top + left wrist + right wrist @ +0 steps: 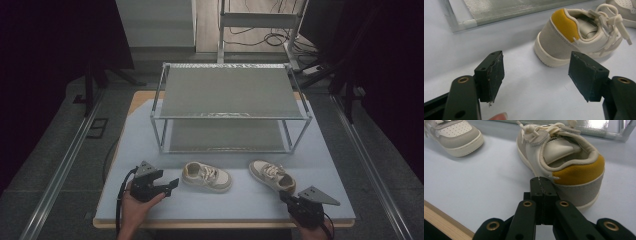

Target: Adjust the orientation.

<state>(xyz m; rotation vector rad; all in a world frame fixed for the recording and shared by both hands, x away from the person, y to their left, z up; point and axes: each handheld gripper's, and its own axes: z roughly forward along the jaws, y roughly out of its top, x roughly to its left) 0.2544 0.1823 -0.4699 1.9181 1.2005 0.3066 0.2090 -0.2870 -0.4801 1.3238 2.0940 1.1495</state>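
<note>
Two small grey-and-white shoes with yellow heel tabs lie on the pale blue table top in front of a metal rack. The left shoe turns its heel toward my left gripper, which is open a short way from it with nothing between the pads. The right shoe points its heel at my right gripper, which is shut and empty. Its tips are right at the heel's lower edge; I cannot tell if they touch.
A two-shelf metal rack stands behind the shoes on the pale mat. The table's wooden front edge runs close below the right gripper. In the right gripper view the left shoe lies at the top left.
</note>
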